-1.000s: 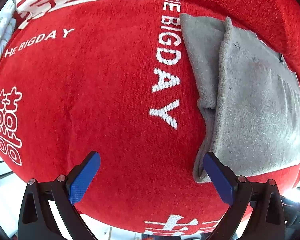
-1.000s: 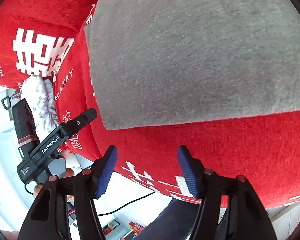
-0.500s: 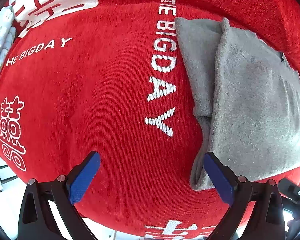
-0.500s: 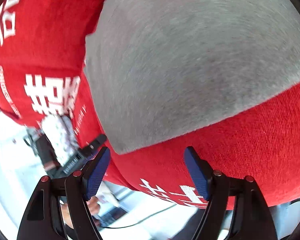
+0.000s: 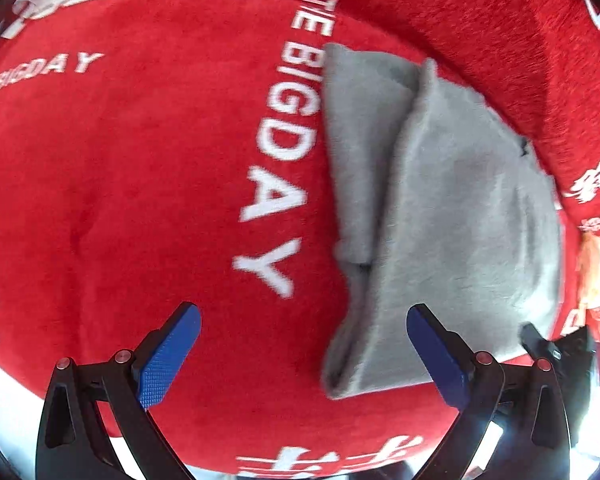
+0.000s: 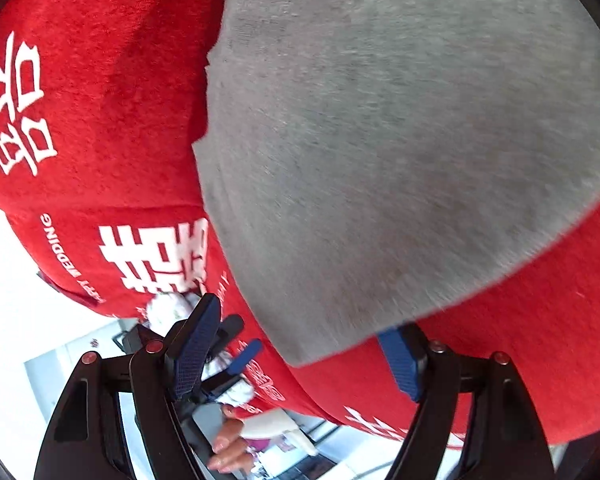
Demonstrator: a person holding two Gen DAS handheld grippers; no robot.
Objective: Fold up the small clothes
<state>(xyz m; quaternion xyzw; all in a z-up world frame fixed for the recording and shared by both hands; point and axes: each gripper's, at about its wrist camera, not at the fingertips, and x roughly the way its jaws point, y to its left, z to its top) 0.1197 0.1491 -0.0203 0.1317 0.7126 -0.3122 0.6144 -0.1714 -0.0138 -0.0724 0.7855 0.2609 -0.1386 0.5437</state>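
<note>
Two grippers, both spread, empty. Folded grey garment [image 5: 452, 216] lies on red blanket [image 5: 140, 184], long axis running away from left gripper [image 5: 300, 354], near corner ahead-right. Right gripper [image 6: 300, 354] nearer: hem corner between its fingers.

Black hand-held gripper [image 5: 300, 356] frames, blue textured pads [image 5: 168, 360], silver screws.

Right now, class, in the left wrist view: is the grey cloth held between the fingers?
No: the grey cloth lies on the red cover, and the left gripper is open, gripping nothing.
</note>
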